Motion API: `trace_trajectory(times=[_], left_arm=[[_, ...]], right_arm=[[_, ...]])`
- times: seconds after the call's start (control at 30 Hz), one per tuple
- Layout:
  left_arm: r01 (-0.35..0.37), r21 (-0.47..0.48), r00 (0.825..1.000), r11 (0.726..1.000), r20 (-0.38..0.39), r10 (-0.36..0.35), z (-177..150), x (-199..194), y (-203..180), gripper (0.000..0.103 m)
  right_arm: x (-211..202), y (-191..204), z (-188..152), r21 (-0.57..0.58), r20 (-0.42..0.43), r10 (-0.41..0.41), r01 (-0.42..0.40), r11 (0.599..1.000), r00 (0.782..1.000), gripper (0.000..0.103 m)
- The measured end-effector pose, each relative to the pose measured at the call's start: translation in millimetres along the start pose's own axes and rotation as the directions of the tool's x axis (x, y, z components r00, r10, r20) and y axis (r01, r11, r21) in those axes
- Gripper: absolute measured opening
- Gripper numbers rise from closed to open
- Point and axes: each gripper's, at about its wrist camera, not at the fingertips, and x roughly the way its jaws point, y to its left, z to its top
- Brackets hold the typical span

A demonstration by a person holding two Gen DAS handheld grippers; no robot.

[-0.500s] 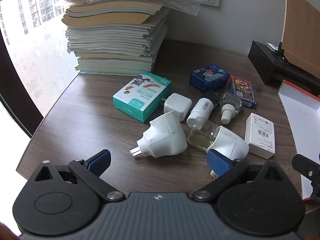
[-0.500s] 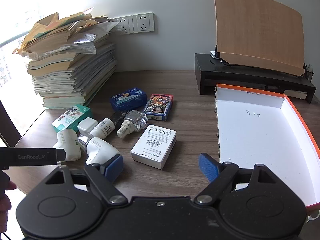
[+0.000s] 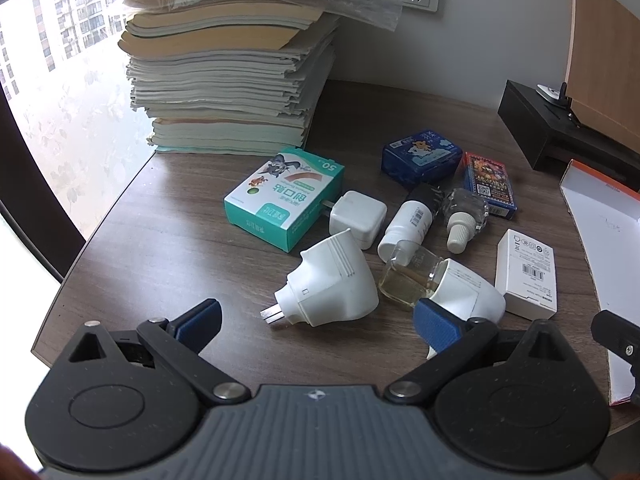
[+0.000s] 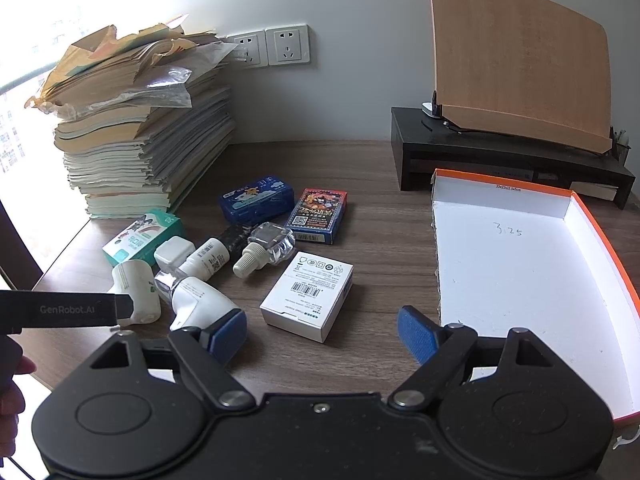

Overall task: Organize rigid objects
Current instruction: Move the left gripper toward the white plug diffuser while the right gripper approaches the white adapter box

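I get strong daylight from the window (image 3: 60, 92) on the left, blown out to white in the right wrist view. Shadows on the desk (image 3: 180, 240) are soft. Both pictures are sharp, with fisheye bending and dark corners at the edges.

Dark wood-grain table (image 4: 380, 168) carries, at 10 o'clock in the right wrist view, a tall stack of papers (image 4: 148, 140); at 2 o'clock a black riser (image 4: 500, 156); at 3 o'clock a shallow orange-edged white box (image 4: 520, 280). Centre cluster: teal carton (image 3: 284, 196), blue tin (image 3: 420, 156), card pack (image 3: 490, 184), white cube charger (image 3: 356, 218), two white plug-in units (image 3: 332, 284) (image 3: 464, 294), small white bottle (image 3: 404, 224), clear bottle (image 3: 466, 210). White barcode box (image 4: 308, 296) lies at 3 o'clock of the cluster, apart from the orange-edged box.
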Motion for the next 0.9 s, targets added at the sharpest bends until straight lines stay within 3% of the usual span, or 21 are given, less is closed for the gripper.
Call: trace_trajectory(times=[0.9], left_arm=[[0.030,0.055,1.000,0.998,-0.010,-0.029,3.1,28.1,5.5,0.103]], right_arm=[[19.1,3.9,-0.4,0.024,-0.003,0.006,-0.006,1.000,1.000,0.097]])
